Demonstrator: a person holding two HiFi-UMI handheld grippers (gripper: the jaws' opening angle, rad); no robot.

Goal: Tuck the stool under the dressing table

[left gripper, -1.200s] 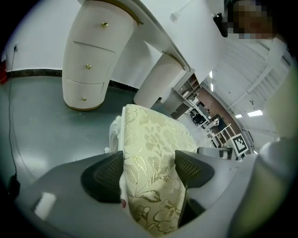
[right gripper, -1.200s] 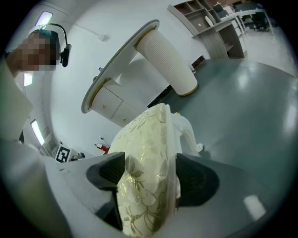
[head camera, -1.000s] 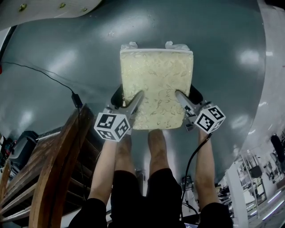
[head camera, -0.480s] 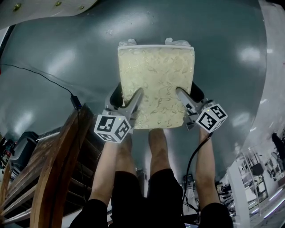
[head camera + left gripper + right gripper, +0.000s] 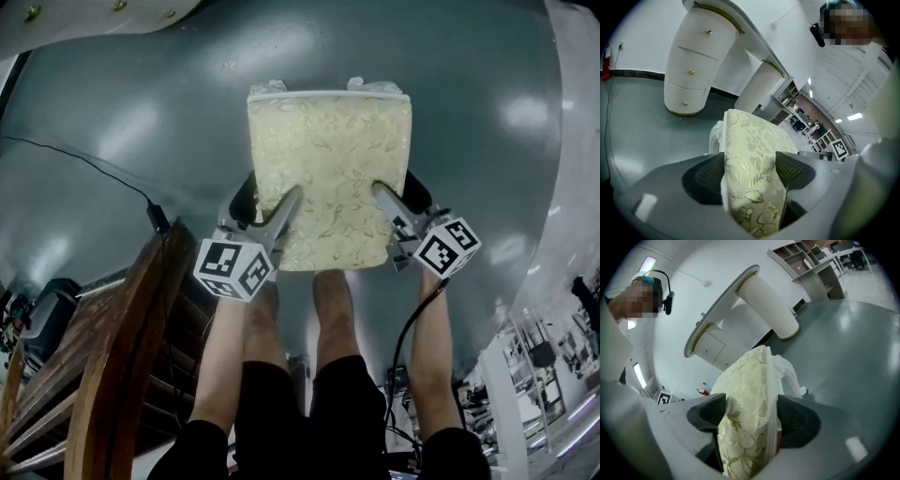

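The stool point(image 5: 328, 173) has a cream cushion with a gold leaf pattern and white legs, and stands on the grey floor in front of me. My left gripper point(image 5: 266, 211) is shut on the cushion's left edge point(image 5: 750, 173), one pad above and one below. On the cushion's right edge point(image 5: 747, 427) my right gripper point(image 5: 398, 206) is shut in the same way. The white dressing table point(image 5: 703, 51) with gold knobs stands further ahead; its rim point(image 5: 103, 23) shows at the top of the head view, apart from the stool.
A dark wooden chair frame point(image 5: 112, 356) stands at my lower left, close to the left arm. A black cable point(image 5: 89, 164) with a plug crosses the floor on the left. The person's legs point(image 5: 328, 319) are right behind the stool. Shelving and desks point(image 5: 820, 263) stand far off.
The stool has shifted slightly forward, toward the dressing table, with both grippers still clamped on its cushion.
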